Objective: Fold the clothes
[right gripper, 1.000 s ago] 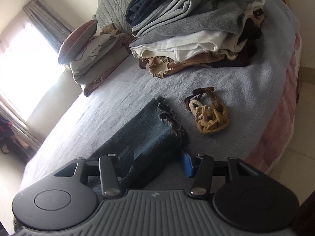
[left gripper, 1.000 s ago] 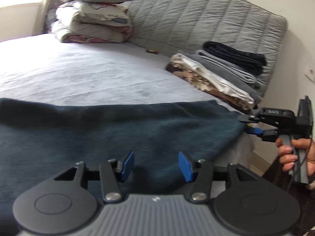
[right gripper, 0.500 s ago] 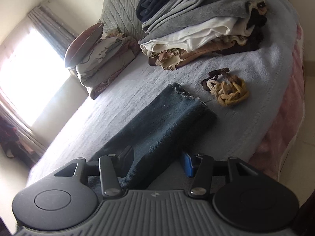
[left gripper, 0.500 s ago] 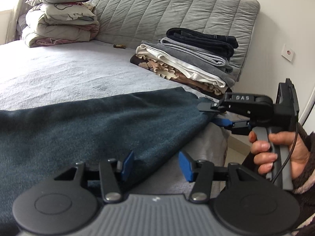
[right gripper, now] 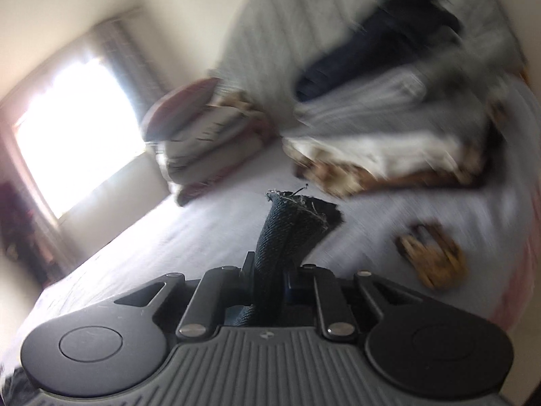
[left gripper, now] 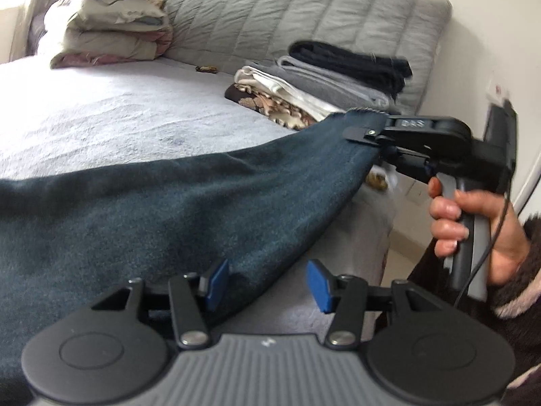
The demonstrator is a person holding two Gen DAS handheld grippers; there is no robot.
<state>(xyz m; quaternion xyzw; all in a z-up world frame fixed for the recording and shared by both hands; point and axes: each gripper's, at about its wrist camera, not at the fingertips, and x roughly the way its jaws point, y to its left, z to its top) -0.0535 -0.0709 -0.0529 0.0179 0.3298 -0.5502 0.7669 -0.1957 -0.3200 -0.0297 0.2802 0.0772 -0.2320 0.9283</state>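
Observation:
A dark teal garment (left gripper: 142, 209) lies across the grey bed (left gripper: 101, 115). My right gripper (right gripper: 270, 284) is shut on the garment's frayed end (right gripper: 290, 223), which sticks up between its jaws. In the left wrist view the right gripper (left gripper: 375, 142) holds that end lifted off the bed at the right. My left gripper (left gripper: 267, 284) is open with blue pads (left gripper: 318, 284), and the garment's near edge lies by its left finger, not clamped.
A stack of folded clothes (left gripper: 324, 84) sits by the quilted headboard (left gripper: 304, 17). Stacked pillows (left gripper: 108, 30) are at the far left. A tan knotted cord (right gripper: 432, 257) lies on the bed near its right edge. A window (right gripper: 77, 135) is at left.
My right gripper has closed on the garment's frayed end and lifted it off the bed. The right wrist view is now blurred by motion. My left gripper stays open.

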